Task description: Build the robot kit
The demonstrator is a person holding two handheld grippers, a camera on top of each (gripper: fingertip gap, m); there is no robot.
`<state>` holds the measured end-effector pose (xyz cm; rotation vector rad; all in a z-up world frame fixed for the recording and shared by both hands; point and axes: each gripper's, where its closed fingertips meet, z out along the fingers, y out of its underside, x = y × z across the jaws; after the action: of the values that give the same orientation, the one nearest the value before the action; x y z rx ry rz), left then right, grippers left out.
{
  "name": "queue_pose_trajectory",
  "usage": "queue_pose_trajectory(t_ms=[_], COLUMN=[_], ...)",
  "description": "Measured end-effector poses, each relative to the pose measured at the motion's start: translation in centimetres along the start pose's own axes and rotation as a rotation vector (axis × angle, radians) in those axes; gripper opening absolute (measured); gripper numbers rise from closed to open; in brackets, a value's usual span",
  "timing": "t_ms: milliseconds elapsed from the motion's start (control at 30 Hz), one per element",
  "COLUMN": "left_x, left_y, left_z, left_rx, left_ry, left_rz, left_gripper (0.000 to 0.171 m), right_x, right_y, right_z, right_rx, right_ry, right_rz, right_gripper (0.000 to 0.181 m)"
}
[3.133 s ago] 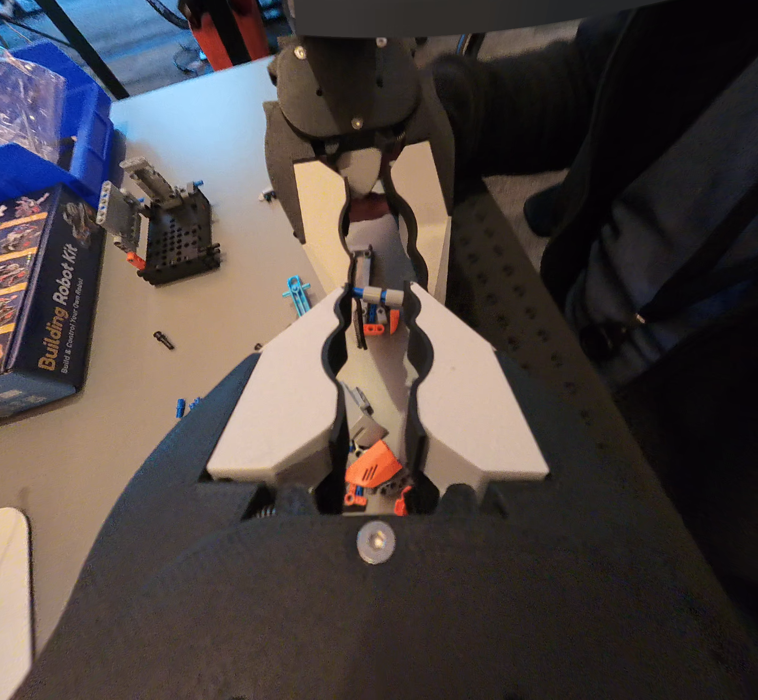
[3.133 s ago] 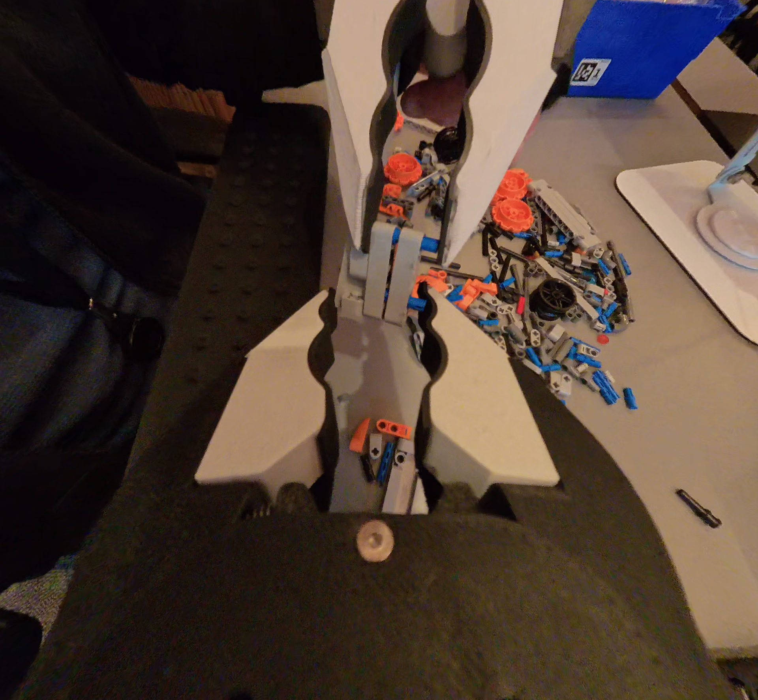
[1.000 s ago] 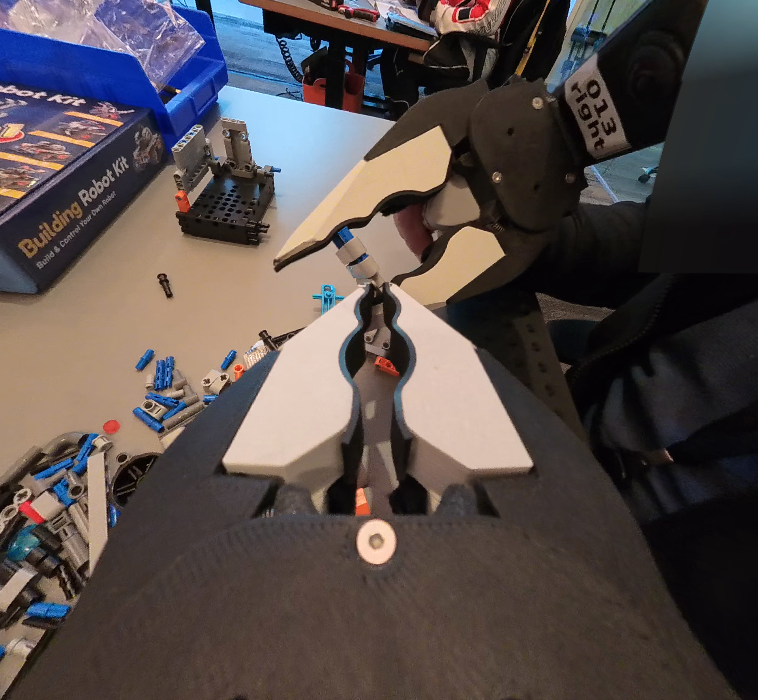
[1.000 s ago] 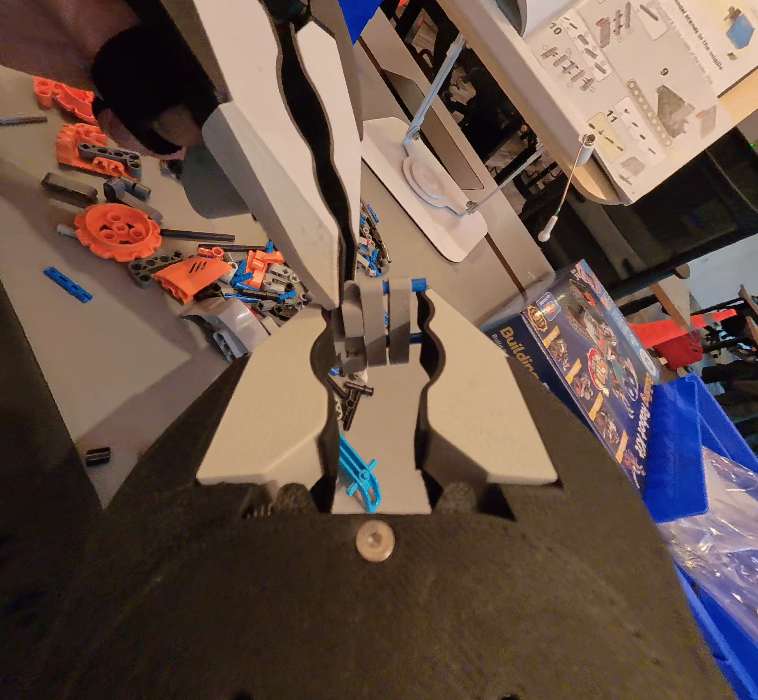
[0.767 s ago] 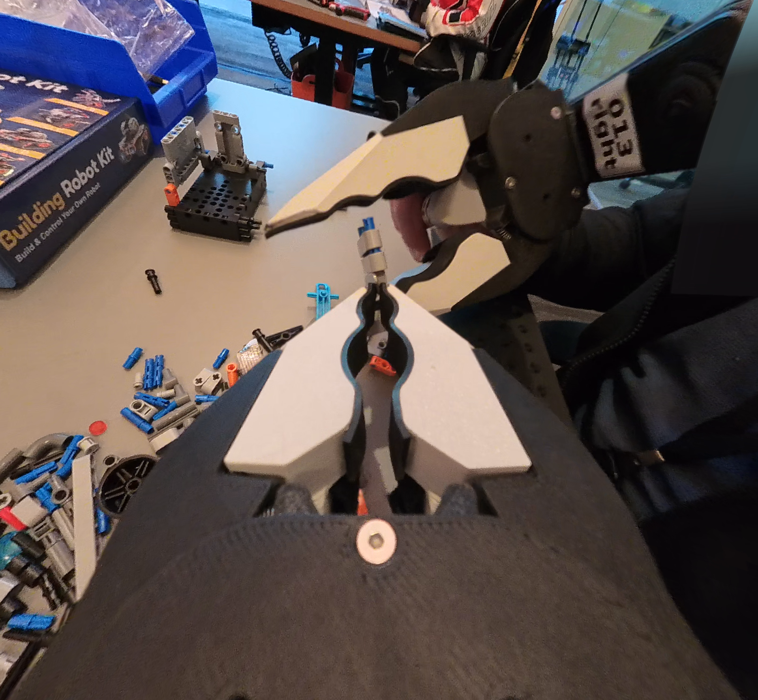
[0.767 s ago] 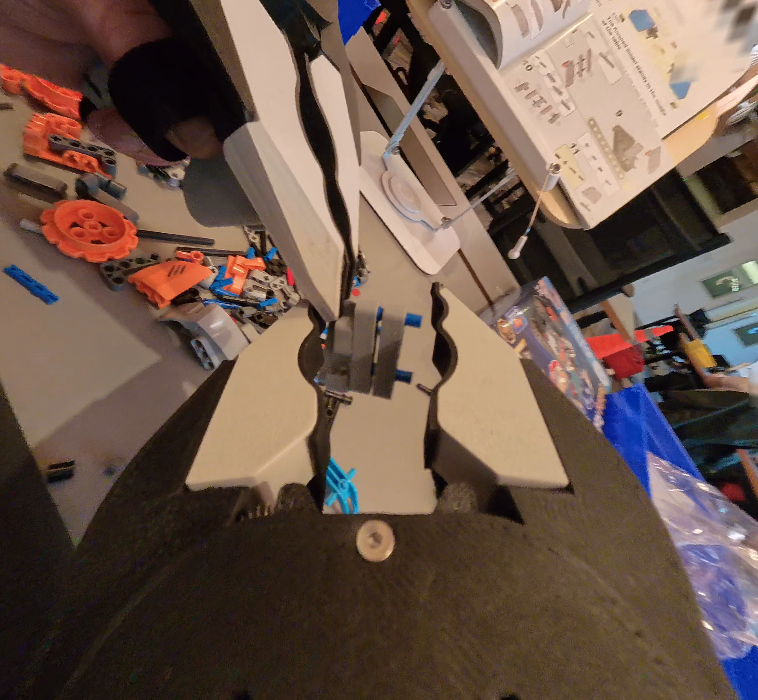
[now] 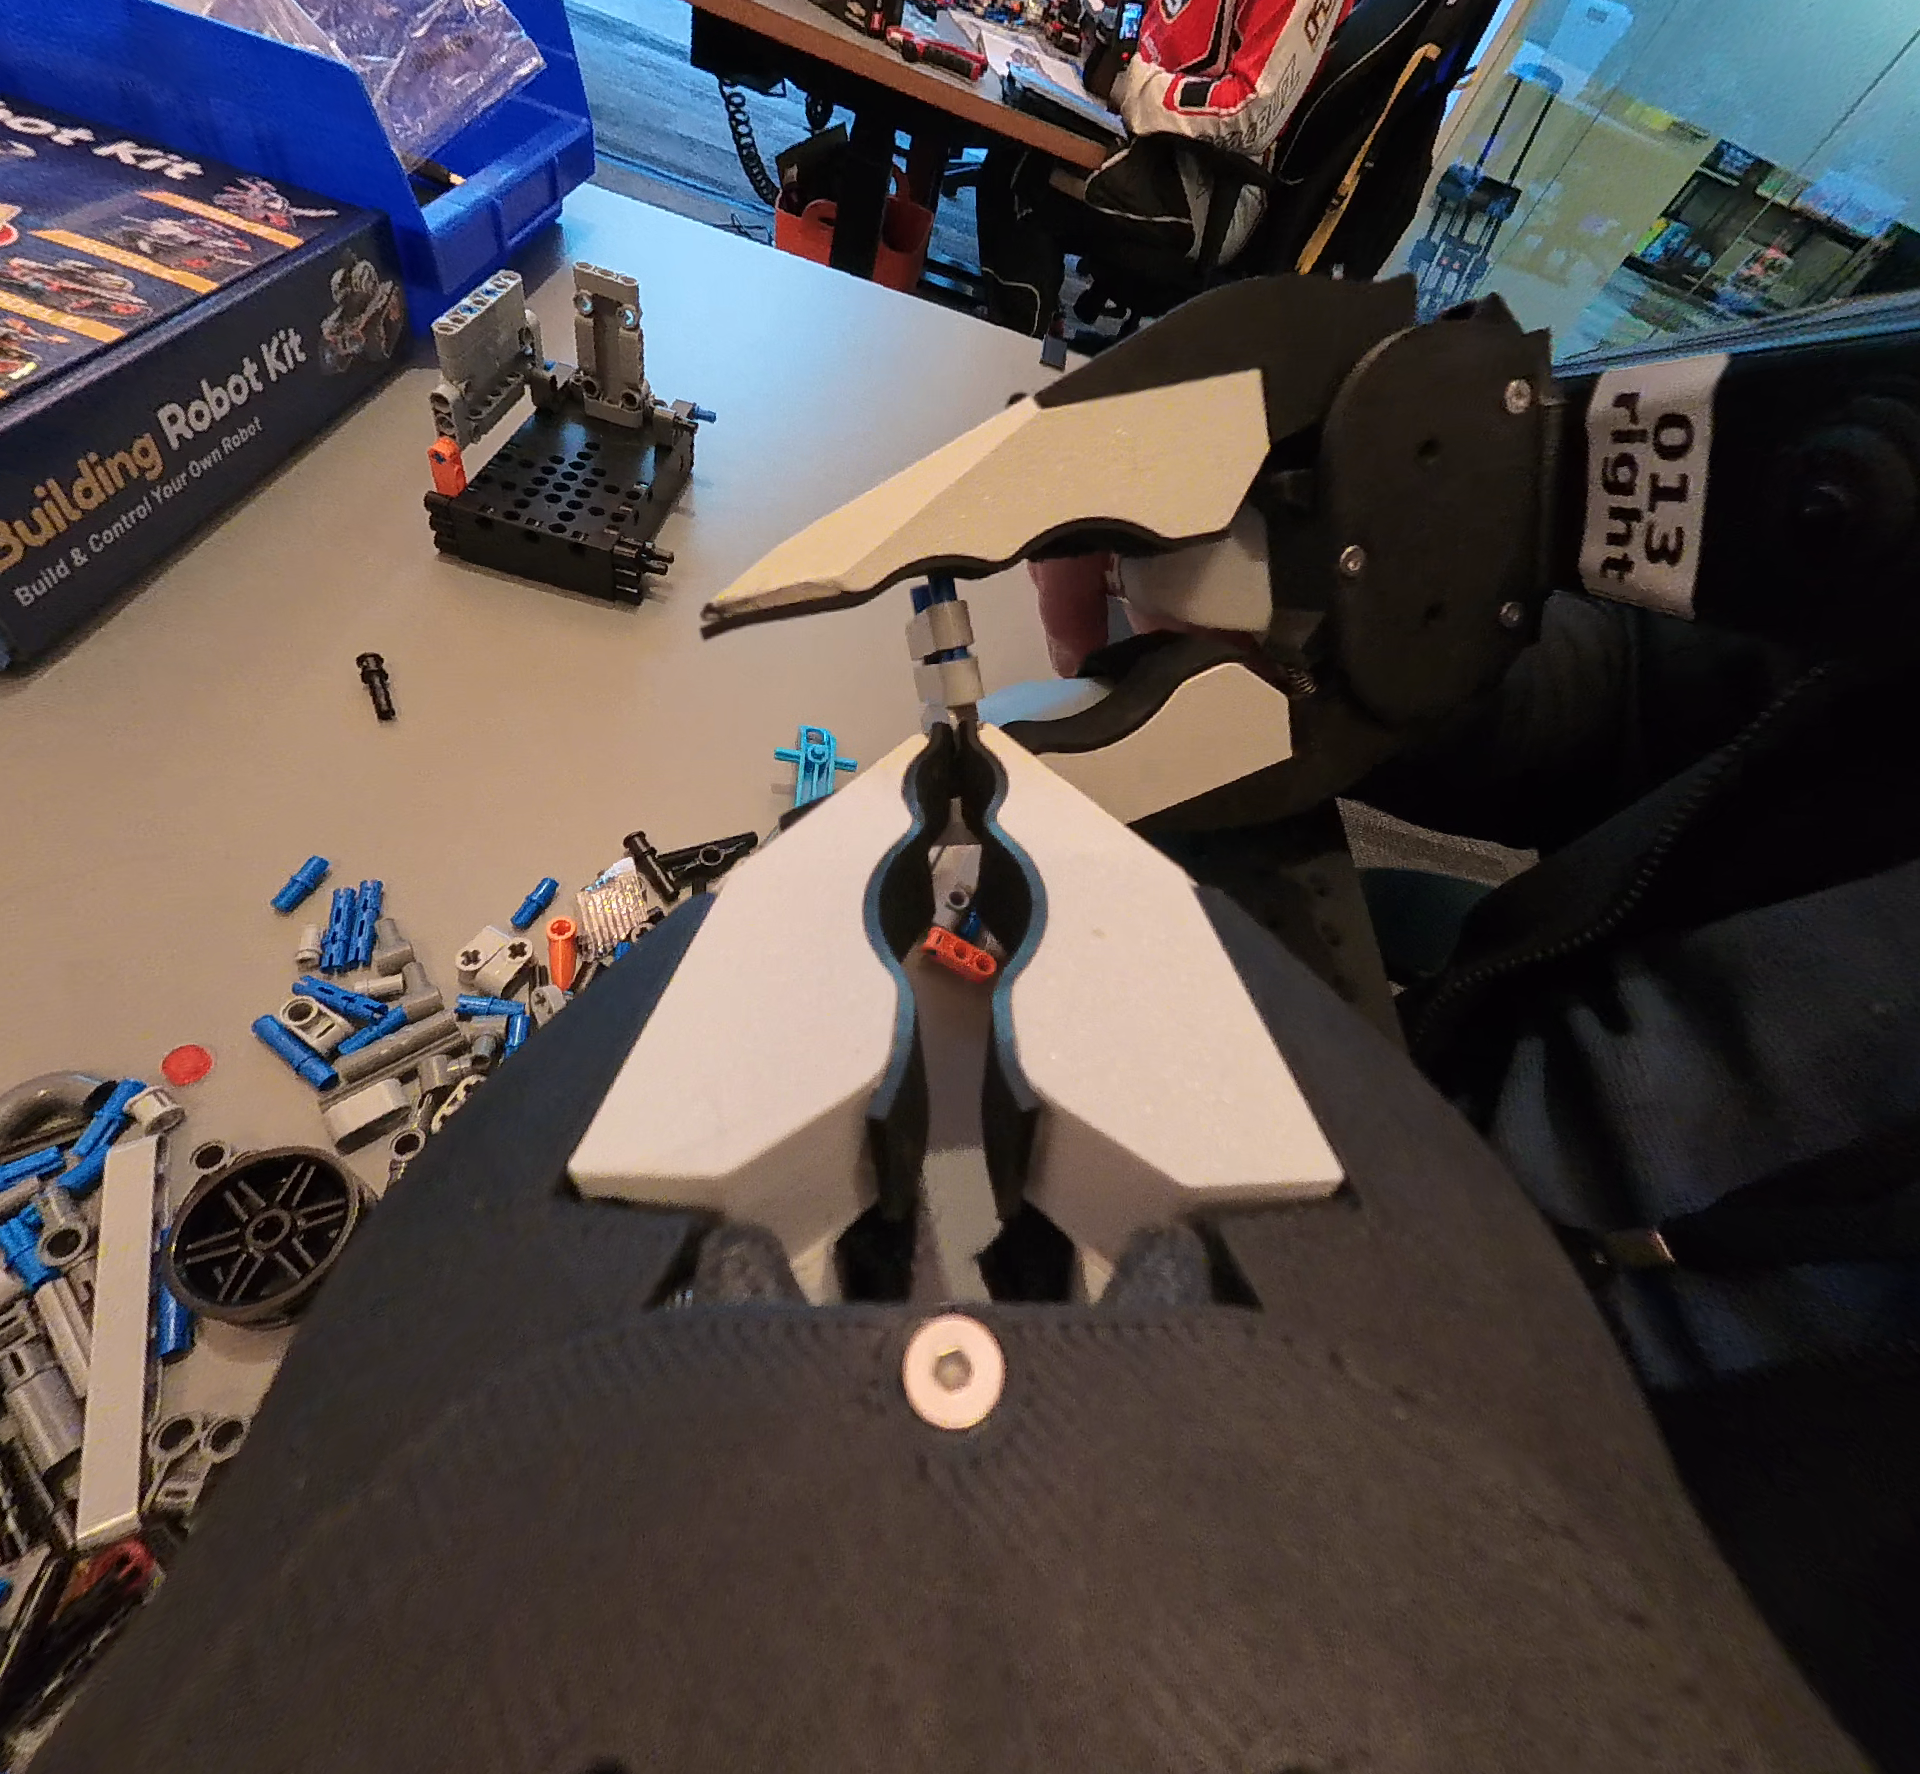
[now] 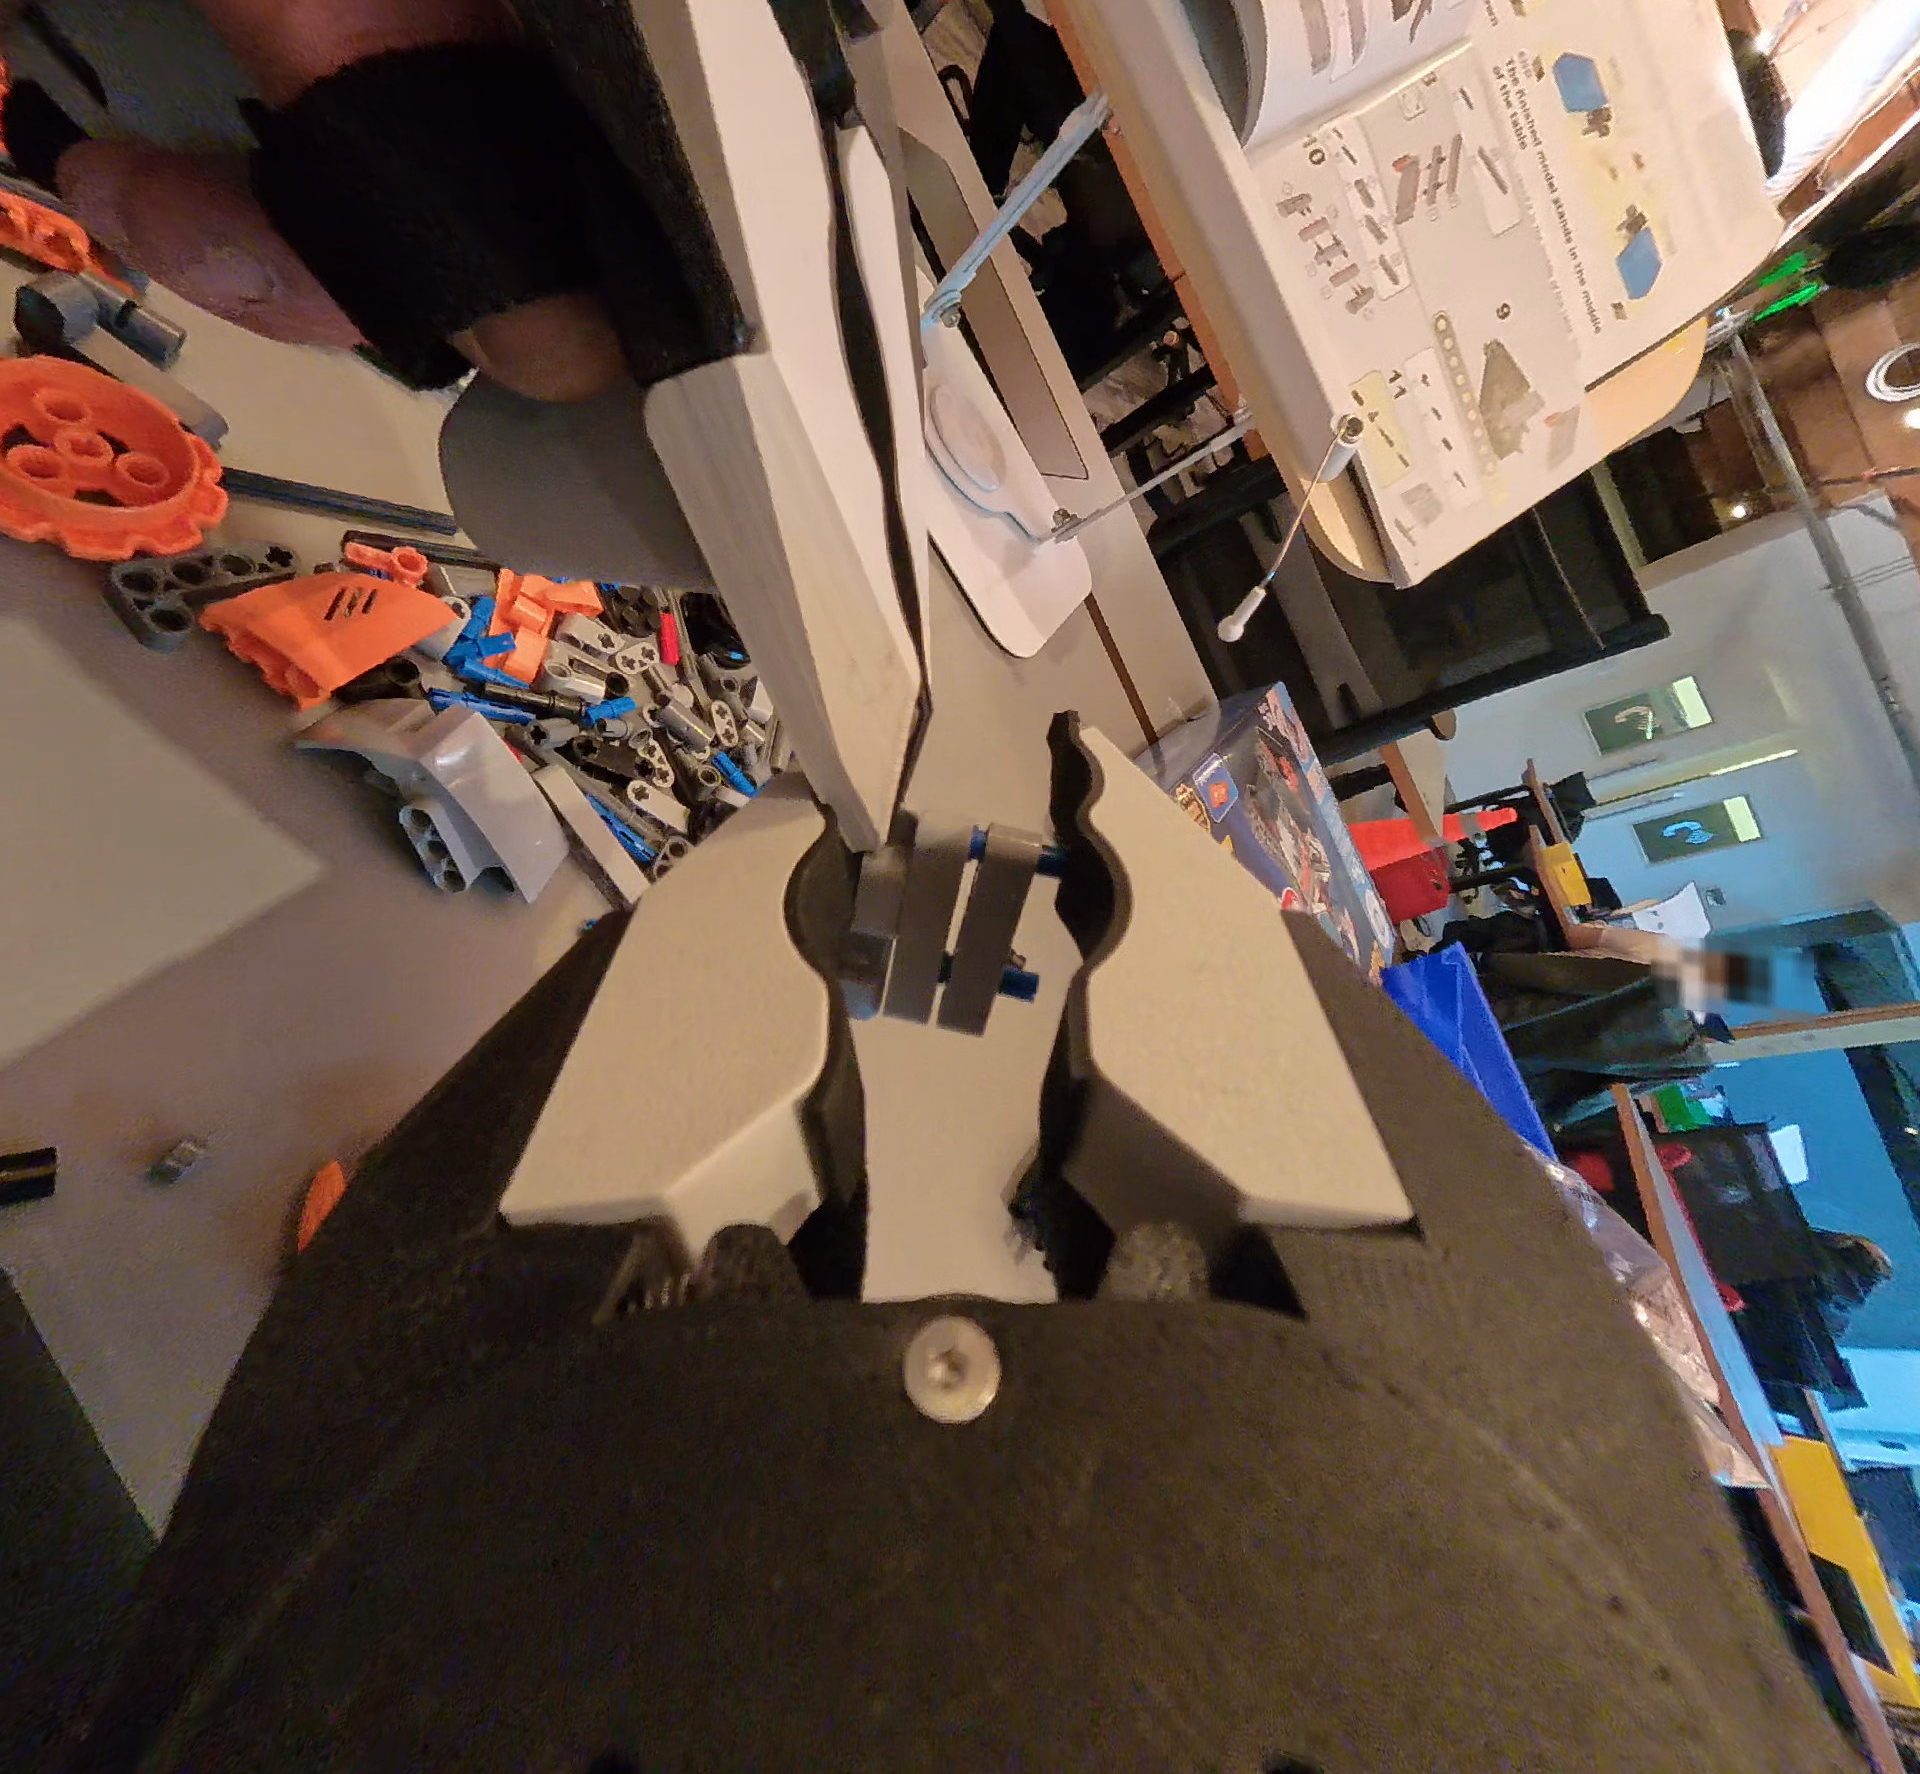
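Note:
My left gripper (image 7: 954, 737) is shut on the end of a small grey beam assembly with blue pins (image 7: 940, 644), which sticks up past its tips. My right gripper (image 7: 852, 654) comes in from the right, open, with one finger above the assembly and one below. In the right wrist view the assembly (image 8: 945, 924) sits between the spread fingers of my right gripper (image 8: 951, 789), close to the left finger, with a small gap to the right one. My left gripper (image 8: 883, 841) reaches in there from the upper left and pinches the assembly's left side.
A black perforated base with grey uprights (image 7: 561, 467), a blue kit box (image 7: 156, 394) and a blue bin (image 7: 312, 114) stand on the grey table. Loose parts (image 7: 364, 997), a black wheel (image 7: 265, 1231) and an orange gear (image 8: 94, 457) lie near. A booklet on a stand (image 8: 1455, 166) stands behind. My two grippers' fingertips are within a few centimetres of each other.
My right gripper's jaws have opened off the grey assembly over the last second. My left gripper has stayed shut on it. Both grippers have tilted up from the table since three seconds ago.

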<state>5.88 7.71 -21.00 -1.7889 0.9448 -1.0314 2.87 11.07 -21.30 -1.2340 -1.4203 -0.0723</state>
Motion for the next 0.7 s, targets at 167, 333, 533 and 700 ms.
queue_pose_trajectory(t_ms=[167,333,533,700], left_x=[-0.3,-0.3,-0.8,-0.8], left_y=[0.6,0.3,0.6,1.1], left_z=[0.3,0.3,0.3,0.6], left_rx=[-0.027,-0.028,-0.101,-0.124], left_ry=[-0.014,-0.033,-0.088,-0.09], left_rz=[-0.011,0.023,0.087,0.126], left_gripper=[0.0,0.0,0.0,0.0], right_x=[-0.6,-0.5,-0.8,-1.3], right_y=[0.5,0.4,0.6,1.0], right_z=[0.3,0.3,0.7,0.6], right_rx=[-0.047,-0.019,-0.02,-0.038], right_ry=[-0.02,-0.041,-0.089,-0.106], right_rz=[-0.034,-0.003,0.02,0.007], right_gripper=[0.033,0.033,0.035,0.033])
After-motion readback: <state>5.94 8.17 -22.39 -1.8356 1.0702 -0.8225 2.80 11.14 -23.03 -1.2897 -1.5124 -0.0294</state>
